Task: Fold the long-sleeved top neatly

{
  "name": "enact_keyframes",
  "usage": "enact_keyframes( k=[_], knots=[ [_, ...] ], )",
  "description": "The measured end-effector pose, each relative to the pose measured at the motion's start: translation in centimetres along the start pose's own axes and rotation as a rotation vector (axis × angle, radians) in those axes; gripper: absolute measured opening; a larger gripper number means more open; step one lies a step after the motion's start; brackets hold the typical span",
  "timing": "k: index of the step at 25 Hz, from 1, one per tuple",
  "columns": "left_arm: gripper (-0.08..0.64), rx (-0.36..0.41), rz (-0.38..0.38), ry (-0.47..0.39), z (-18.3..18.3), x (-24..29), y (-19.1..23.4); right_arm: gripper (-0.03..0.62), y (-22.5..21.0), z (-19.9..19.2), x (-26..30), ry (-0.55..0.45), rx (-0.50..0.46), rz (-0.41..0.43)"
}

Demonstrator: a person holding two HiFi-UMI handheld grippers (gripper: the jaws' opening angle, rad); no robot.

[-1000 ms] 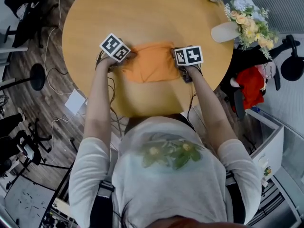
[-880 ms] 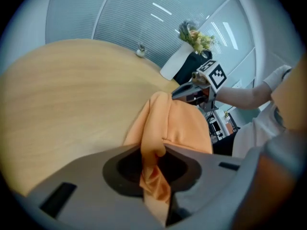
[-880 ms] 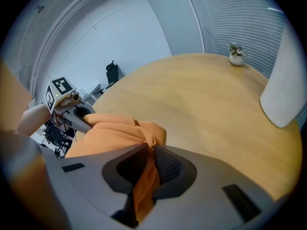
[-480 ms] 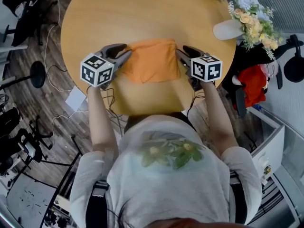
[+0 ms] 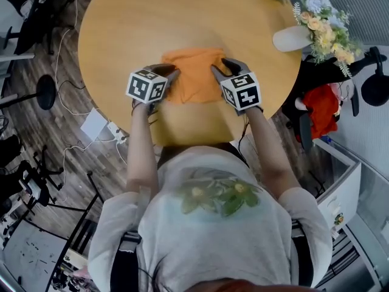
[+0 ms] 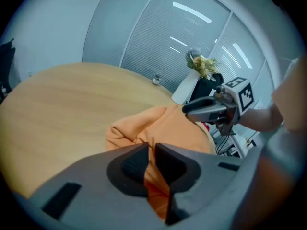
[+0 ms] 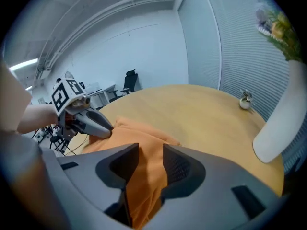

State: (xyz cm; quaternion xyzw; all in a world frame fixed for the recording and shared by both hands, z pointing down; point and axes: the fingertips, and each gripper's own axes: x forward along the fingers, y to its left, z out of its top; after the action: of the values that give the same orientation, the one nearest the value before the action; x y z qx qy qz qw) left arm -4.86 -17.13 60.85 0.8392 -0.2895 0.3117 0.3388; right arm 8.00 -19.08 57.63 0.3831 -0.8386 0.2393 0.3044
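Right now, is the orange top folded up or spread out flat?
Folded up. The orange top is a small, slightly bunched rectangle on the round table, with no sleeves sticking out.

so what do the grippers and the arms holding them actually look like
The left gripper and right gripper are dark grey with tapering jaws. Each carries a white cube with black square markers. Thin dark cables trail from them. The person wears a pale short-sleeved T-shirt.
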Motion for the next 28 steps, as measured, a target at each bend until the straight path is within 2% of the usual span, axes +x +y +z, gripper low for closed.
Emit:
enact_keyframes(
  k=[1,2,6,11,14,16,17,19,22,24,28],
  knots=[
    [0.031,0.013,0.005,-0.022,0.7,-0.4,-0.1,0.166,-0.3,-0.2,0.5,0.005,0.026,-0.009],
    [0.017,0.024,0.016,-0.053,1.5,-0.9,-0.1,0.166,-0.6,-0.2,0.9,0.009,0.052,-0.02],
    [0.015,0.101,0.115,-0.139,4.3,-2.3,0.9,0.166,-1.6,0.3,2.4,0.018,0.07,-0.073],
    [0.015,0.271,0.292,-0.051,4.3,1.3,4.2,0.166,-3.1,-0.6,5.0,0.078,0.061,-0.157],
    [0.015,0.386,0.377,-0.048,4.4,3.7,5.2,0.166,-4.3,-1.7,6.0,0.079,0.139,-0.158],
    [0.015,0.425,0.413,-0.068,4.6,4.4,5.4,0.164,-4.6,-2.0,6.1,0.067,0.205,-0.141],
    [0.015,0.425,0.414,-0.073,4.6,4.4,5.4,0.164,-4.6,-1.9,6.1,0.065,0.218,-0.131],
    [0.015,0.379,0.373,-0.074,4.6,4.2,5.3,0.164,-4.4,-1.8,5.9,0.063,0.237,-0.099],
    [0.027,0.238,0.274,-0.098,5.1,2.7,4.6,0.164,-4.2,-0.6,4.0,0.007,0.289,-0.052],
    [0.035,0.171,0.252,-0.153,5.8,0.7,4.1,0.164,-3.4,0.4,1.9,-0.049,0.277,-0.035],
    [0.035,0.117,0.264,-0.321,6.6,-4.0,1.9,0.164,-0.8,0.4,-2.3,-0.111,0.198,-0.006]
  ],
)
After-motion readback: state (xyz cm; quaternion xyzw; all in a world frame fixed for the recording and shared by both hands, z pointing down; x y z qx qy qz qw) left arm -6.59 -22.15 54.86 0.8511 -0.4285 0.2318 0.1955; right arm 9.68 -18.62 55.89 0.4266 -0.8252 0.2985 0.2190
